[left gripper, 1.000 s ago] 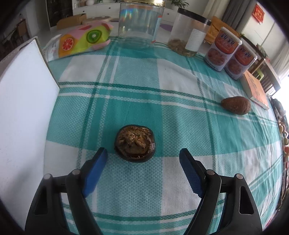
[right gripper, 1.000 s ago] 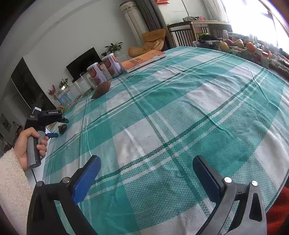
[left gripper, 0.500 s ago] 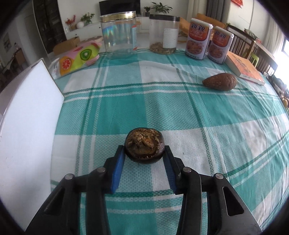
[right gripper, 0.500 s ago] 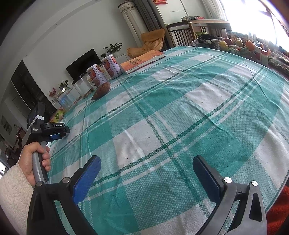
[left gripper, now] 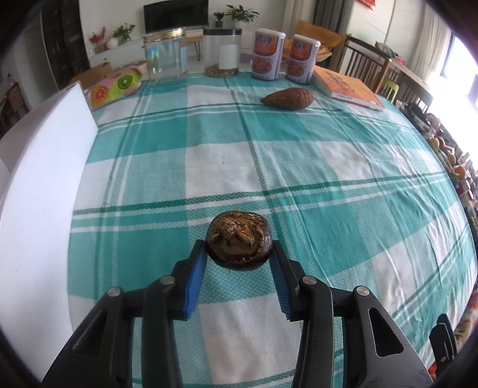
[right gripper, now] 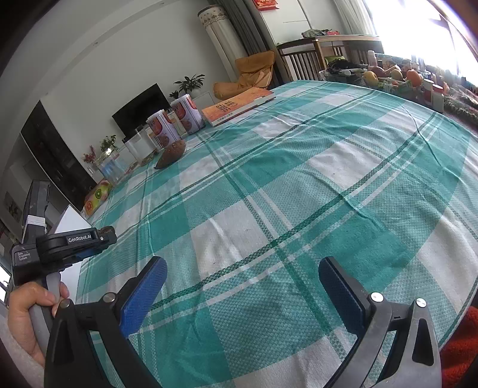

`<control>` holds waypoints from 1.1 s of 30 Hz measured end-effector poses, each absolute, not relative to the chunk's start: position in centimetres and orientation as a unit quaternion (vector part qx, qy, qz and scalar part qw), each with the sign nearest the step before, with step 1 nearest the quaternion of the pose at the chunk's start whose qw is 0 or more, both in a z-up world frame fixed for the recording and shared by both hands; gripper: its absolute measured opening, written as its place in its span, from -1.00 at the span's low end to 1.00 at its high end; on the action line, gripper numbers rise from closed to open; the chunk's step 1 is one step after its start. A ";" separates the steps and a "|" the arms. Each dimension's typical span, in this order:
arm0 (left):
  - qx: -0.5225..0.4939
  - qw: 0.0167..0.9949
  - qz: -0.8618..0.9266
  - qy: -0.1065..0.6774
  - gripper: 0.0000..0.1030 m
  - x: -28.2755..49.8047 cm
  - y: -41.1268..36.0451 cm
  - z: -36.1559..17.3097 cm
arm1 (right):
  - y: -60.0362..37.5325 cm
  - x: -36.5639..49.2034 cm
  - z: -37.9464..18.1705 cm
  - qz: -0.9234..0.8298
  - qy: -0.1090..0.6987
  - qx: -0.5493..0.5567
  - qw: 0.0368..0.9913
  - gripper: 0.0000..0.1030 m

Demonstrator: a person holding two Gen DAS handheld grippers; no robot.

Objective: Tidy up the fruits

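The left hand-held gripper [left gripper: 238, 253] is pinching the dark round fruit [left gripper: 238, 240] above the table [left gripper: 328, 167] (the right hand-held gripper [right gripper: 242, 286] is hanging spread).

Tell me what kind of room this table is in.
Most likely a home living and dining room. A television hangs on the far wall with potted plants beside it, wooden dining chairs stand past the table's plaid tablecloth, and snack cans sit on it.
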State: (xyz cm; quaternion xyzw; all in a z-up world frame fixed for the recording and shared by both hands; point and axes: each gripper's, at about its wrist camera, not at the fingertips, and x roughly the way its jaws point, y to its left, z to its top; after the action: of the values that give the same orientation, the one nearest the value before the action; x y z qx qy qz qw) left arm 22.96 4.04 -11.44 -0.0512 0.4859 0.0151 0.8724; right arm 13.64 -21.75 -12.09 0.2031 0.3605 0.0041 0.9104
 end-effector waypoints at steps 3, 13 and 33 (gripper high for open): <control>-0.047 0.874 0.012 0.484 -0.15 21.1 3.5 -12.0 | -21.7 13.7 -12.1 0.004 0.361 0.202 0.910 0.96; -0.014 0.892 0.024 0.451 0.27 19.2 2.8 -14.6 | -21.6 13.8 -12.3 0.002 0.368 0.197 0.909 0.96; -0.024 0.895 0.039 0.444 0.77 18.9 3.8 -15.3 | -15.2 47.5 -9.6 0.154 0.433 0.133 0.878 0.99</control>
State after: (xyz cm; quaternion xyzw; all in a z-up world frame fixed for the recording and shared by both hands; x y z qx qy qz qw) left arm 18.95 3.85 -15.35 -0.0237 0.4436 0.0394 0.8950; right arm 47.45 -15.16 -9.62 0.1328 0.4330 0.1536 0.8782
